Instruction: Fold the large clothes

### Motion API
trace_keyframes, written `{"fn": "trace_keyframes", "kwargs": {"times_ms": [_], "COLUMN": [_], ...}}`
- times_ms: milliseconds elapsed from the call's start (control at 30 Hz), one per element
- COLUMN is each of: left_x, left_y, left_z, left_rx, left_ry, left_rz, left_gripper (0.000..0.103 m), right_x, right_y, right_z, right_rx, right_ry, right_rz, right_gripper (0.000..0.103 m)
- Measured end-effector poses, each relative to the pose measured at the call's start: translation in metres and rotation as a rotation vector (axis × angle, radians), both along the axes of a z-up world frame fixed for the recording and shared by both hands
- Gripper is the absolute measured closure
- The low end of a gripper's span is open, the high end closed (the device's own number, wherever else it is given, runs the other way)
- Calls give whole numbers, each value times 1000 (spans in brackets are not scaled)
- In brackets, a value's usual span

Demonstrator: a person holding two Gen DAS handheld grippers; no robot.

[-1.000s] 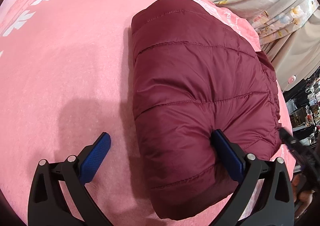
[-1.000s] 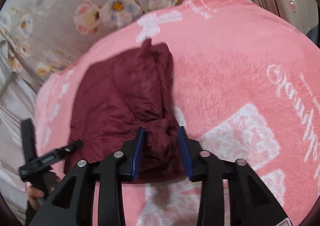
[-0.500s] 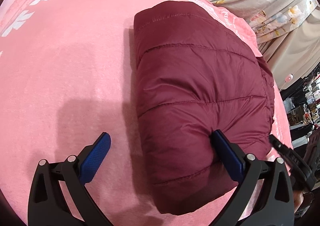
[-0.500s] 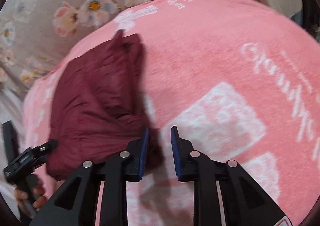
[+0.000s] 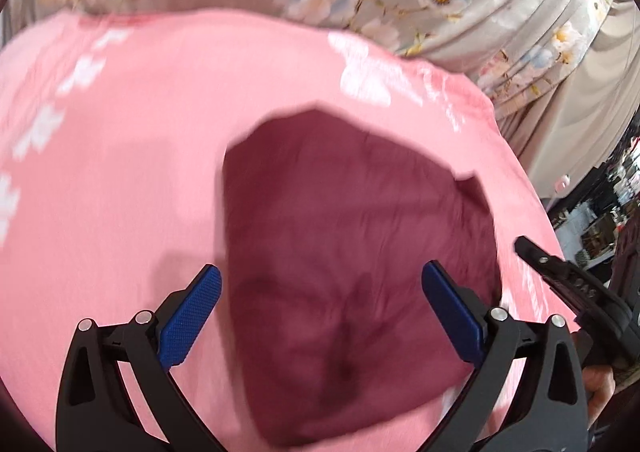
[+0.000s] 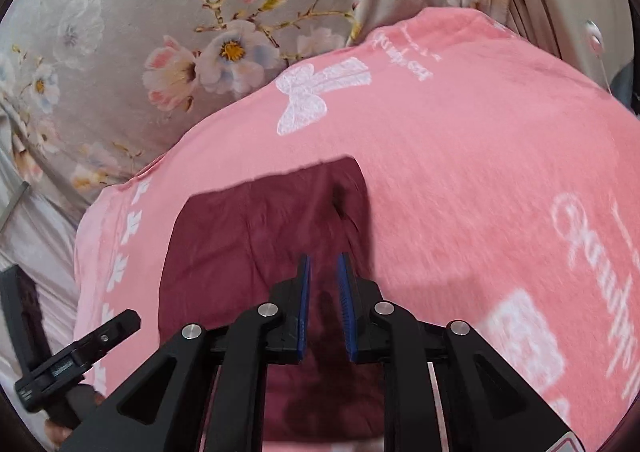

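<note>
A dark red quilted jacket [image 5: 344,260] lies folded into a compact bundle on a pink blanket [image 5: 120,171]. It also shows in the right wrist view [image 6: 248,252], blurred by motion. My left gripper [image 5: 320,304] is open wide above the bundle's near part, one blue pad on each side, and holds nothing. My right gripper [image 6: 324,284] hovers over the jacket's near right part with its pads nearly together and nothing between them. Each gripper shows at the edge of the other's view.
The pink blanket [image 6: 480,171] with white butterfly prints and lettering covers the bed. Grey flowered fabric [image 6: 160,31] hangs behind it. Beige curtain and dark cluttered shelves [image 5: 600,211] lie past the bed's right edge.
Both grippers have pulled up and back from the jacket. The right gripper has let go of the jacket's edge and closed to a narrow gap. The left stays wide open.
</note>
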State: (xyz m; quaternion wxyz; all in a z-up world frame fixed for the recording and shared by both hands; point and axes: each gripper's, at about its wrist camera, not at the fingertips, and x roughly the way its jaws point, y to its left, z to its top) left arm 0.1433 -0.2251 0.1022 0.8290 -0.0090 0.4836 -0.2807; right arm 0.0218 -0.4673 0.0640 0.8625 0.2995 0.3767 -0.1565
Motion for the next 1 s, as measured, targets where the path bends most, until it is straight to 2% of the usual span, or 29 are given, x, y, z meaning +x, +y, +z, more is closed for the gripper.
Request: {"fn": "trace_keyframes", "kwargs": {"times_ms": [100,200,233,267,367,400,500,600,633,667,767,800,900,1000], "left_x": [16,20,19,19,19,20,24,29,32,35,49,54,61,58], "left_y": [-27,-38,-38,-35,-25,-22,-17,-7,0,3,21,26,33,41], "left_z": [-1,-15,-26,-34,-54,-59,-60,-56,-57,-59,-73,-79,-94,-91], "left_rx": [89,177,187,178,170,165,144,82,42,15,-63,-91,-155,-183], "left_ry": [-60,-83,-54,-21,35,51,75,113,140,166,269,304,403,407], "left_rz": [11,15,11,9,25,31,45,64,77,93,148,166,169,178], "left_gripper": [5,5,5,5,5,5,5,5,5,5,5,5,5,5], "right_x": [34,52,54,53,35,28,6,1,2,2,6,5,-5,-20], "right_y": [3,8,7,3,-25,-37,-52,-48,-45,-42,-36,-37,-44,-48], "right_z": [2,-13,-25,-35,-63,-70,-64,-46,-42,-40,-44,-50,-53,-39], "right_rx": [-5,-103,-135,-143,-139,-88,56,97,116,126,171,220,282,341], "right_ry": [5,86,132,156,245,260,164,84,66,58,58,54,17,-76], "right_rz": [20,14,8,0,-102,-130,-145,-106,-82,-69,-52,-52,-120,-136], "right_gripper": [87,93,100,101,98,98,94,71,57,50,49,49,48,45]}}
